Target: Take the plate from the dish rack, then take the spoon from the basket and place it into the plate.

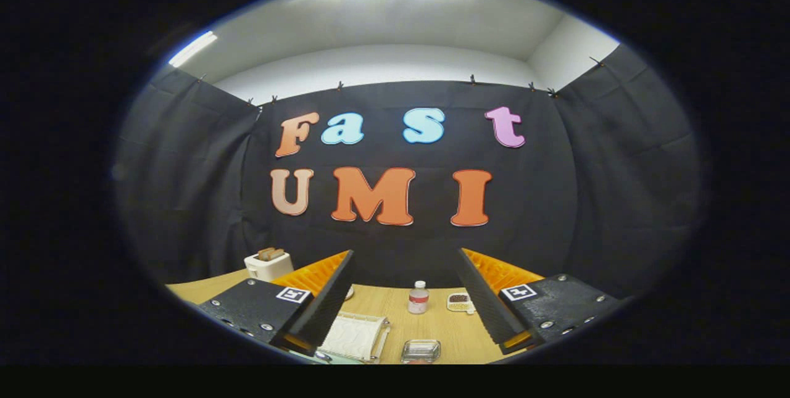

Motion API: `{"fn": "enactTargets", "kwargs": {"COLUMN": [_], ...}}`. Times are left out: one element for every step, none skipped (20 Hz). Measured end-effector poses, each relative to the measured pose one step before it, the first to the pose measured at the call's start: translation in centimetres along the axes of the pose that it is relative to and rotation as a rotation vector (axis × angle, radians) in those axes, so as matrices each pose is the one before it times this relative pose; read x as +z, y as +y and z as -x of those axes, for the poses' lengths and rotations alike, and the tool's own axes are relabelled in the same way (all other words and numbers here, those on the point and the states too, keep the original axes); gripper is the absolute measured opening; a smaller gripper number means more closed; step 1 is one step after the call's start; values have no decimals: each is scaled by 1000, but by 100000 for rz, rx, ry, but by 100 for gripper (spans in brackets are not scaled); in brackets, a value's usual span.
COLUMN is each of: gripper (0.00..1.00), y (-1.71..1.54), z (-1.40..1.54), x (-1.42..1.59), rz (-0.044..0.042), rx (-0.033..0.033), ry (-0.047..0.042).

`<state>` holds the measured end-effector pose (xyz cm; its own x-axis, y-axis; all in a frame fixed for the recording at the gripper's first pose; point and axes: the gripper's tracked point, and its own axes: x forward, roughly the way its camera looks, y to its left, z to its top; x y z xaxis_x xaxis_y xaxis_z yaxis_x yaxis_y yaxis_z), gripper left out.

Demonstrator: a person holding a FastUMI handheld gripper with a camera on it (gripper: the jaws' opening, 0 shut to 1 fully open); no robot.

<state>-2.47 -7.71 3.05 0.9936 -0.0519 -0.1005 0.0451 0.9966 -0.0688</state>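
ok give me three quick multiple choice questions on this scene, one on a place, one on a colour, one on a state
1. Where does the small clear plastic bottle stand on the light wooden table?
A. beyond the fingers, in the gap between them
B. on top of the toaster
C. inside the glass dish

2. What colour is the bottle's cap?
A. green
B. white
C. black

3. How is the gripper?
A. shut on the bottle
B. shut on the toaster
C. open, holding nothing

Answers: 1 A, the bottle shows upright on the table ahead of the fingers, between them. 2 B, the cap on top is white. 3 C, the fingers stand wide apart with only the table between them.
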Motion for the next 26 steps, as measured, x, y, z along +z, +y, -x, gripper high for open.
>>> {"fn": "enactTargets", "kwargs": {"gripper": [97, 97, 96, 96, 96, 96, 96, 96, 96, 96, 96, 96, 96, 96, 96, 96, 96, 96, 96, 96, 96, 96, 96, 96, 96, 96], "y": [-143, 49, -64, 285, 100, -134, -111, -75, 142, 44, 163, -161, 6, 104, 91, 75, 86, 44, -46, 130, 15, 176, 123, 83, 132, 48], "z": [228, 34, 91, -5, 28, 108, 95, 54, 158, -56, 38, 36, 22, 81, 86, -43, 19, -14, 5, -13, -9, -35, -31, 4, 11, -96], "x": [198, 144, 116, -83, 37, -63, 63, 21, -31, 28, -19, -60, -28, -124, -55, -89, -135, -49, -35, 72, -75, -70, -49, -54, 27, -107], "rz": [228, 208, 324, 303, 526, 465, 636, 310, 13, -213, -206, 71, -4, -12, -122, -26, -214, -213, -193, -17, 48, -115, 8, -99, -7, -86], "rx": [-624, -329, -465, 411, -55, -63, -595, -268, 161, 75, 381, -162, 41, 212, 393, 250, 162, 229, 260, 431, 62, 706, 221, 550, 313, 187], "ry": [-1111, -1320, -966, -943, -768, -480, -611, -309, 73, 125, 176, 68, 217, 278, -13, 375, 424, 172, 43, 192, 239, 294, 353, 214, 178, 340]}}
